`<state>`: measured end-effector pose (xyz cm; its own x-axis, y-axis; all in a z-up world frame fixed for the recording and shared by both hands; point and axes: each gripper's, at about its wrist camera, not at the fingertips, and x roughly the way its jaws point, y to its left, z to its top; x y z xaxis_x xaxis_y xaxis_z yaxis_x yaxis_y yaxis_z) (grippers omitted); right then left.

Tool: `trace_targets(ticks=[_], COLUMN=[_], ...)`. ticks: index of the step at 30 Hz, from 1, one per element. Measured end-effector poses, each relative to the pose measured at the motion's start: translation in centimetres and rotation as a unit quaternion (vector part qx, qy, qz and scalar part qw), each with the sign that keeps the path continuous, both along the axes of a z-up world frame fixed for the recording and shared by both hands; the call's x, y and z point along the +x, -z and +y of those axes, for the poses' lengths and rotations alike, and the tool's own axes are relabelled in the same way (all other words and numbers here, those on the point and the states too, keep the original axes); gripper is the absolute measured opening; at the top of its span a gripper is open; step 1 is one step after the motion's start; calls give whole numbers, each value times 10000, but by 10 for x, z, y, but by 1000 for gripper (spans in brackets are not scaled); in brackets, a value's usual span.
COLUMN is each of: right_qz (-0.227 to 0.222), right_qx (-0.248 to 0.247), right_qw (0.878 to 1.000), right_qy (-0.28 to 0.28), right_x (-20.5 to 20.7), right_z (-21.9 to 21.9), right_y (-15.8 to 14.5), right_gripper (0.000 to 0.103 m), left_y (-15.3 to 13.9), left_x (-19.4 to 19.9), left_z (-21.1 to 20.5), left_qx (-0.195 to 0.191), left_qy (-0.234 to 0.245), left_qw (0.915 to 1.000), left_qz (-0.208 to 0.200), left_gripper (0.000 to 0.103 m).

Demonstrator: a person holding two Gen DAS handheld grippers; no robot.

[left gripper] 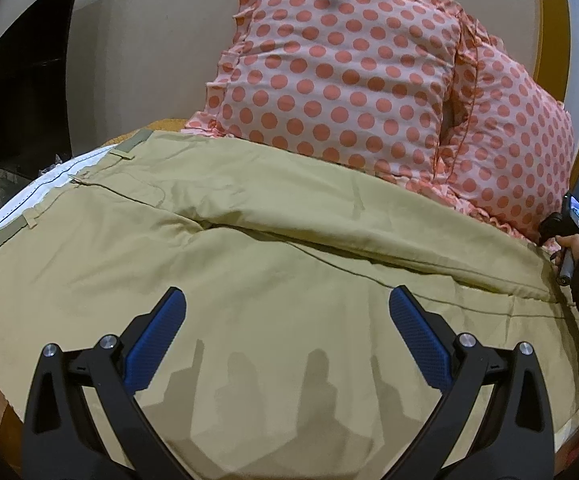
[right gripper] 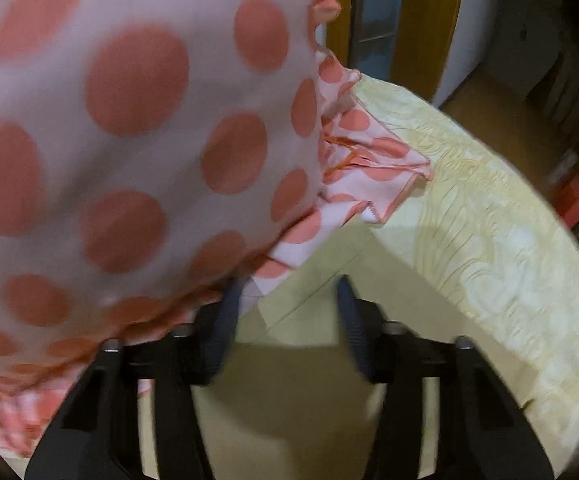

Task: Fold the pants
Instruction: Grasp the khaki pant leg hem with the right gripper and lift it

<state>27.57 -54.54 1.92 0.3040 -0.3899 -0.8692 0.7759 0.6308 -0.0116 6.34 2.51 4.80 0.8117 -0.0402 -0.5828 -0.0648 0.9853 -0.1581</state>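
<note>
The left hand-held gripper is hovering over the khaki pants, its blue-padded fingers spread wide apart and gripping nothing. The pants are lying spread across the bed, filling the space under and ahead of this gripper, with the waistband off to its left, white lining showing. Beyond the pants, two polka-dot pillows are leaning up ahead. Far to the right, the right hand-held gripper is sitting at the leg end of the pants, fingers parted, nothing pinched between them. A pillow is pressing against its left finger, and the pale yellow bedspread is stretching off to its right. No readable writing or labels anywhere.
</note>
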Motion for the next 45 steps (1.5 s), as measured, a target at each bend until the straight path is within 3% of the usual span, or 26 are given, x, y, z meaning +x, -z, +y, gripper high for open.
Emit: trace_targets(ticks=[2,3,4,7,10,13,15,18,20,23,24,25,27,30,31,32,33,34,36,38,41,45], right_qz=[-192,-278,-405,-1413,-2661,-3438,-3915,-3828,-3555,-3325,-3293,-3283,-3239,-3207,-3154,-3102,-3124,-3156,-3611,-3968,-4018,-4073], right_qx=[-75,-101,-47,498,925,1163,1387,1692,1993,2551,2701,2768,2762,2608,2468,2319,2323,2419,2681,2586,2414,2448], right_qw=[9998,9995,9990,9885,9579,9280,9060,9065,9123,9078,9047,9031,9048,9105,9163,9218,9208,9170,8930,8806,8831,8796], right_qy=[-84,-137,-180,-222,-552,-837,-816,-555,-404,-146,-66,-50,-19,-57,-86,-167,-252,-311,-155,-151,-192,-222], right_x=[-9,-14,-20,-63,-137,-213,-291,-351,-367,-371,-372,-375,-368,-358,-354,-347,-344,-341,-355,-373,-382,-380], right_z=[-1,-3,-4,-16,-11,10,19,36,36,38,36,35,35,40,40,40,38,34,23,18,20,20], right_y=[2,3,3,-5,-33,-59,-60,-43,-21,-7,-6,-4,-3,-2,-2,-1,2,6,8,-2,-11,-15], right_gripper=[28,11,7,4,4,4,4,4,4,8,18,35,52,51,43,30,2,2,2,1,1,2], left_y=[2,2,2,1,-1,-4,-7,-13,-17,-24,-27,-29,-32,-37,-37,-37,-37,-36,-33,-30,-23,-8], left_x=[1,0,0,-2,-10,-15,-17,-17,-12,-1,3,5,9,26,32,39,46,56,75,96,130,180], left_z=[-1,0,0,2,6,11,13,17,20,24,27,30,36,48,51,56,61,66,76,88,98,105], left_qx=[45,48,58,19,-67,-174,-213,-261,-289,-285,-305,-309,-281,-405,-519,-670,-824,-994,-1210,-1386,-1656,-1586], left_qy=[16,15,6,-8,-67,-115,-156,-207,-214,-184,-144,-118,-141,-152,-128,-103,-71,-17,-45,-249,-492,-784], left_qw=[10000,10000,10000,10000,9999,9997,9994,9990,9987,9989,9990,9990,9990,9990,9985,9977,9966,9950,9924,9894,9827,9774], left_qz=[15,8,6,-18,-118,-161,-224,-313,-360,-315,-299,-304,-301,-131,-85,-27,21,62,194,358,666,1154], left_gripper=[101,101,101,101,101,101,101,101,101,101,101,101,101,101,101,101,101,101,101,101,101,94])
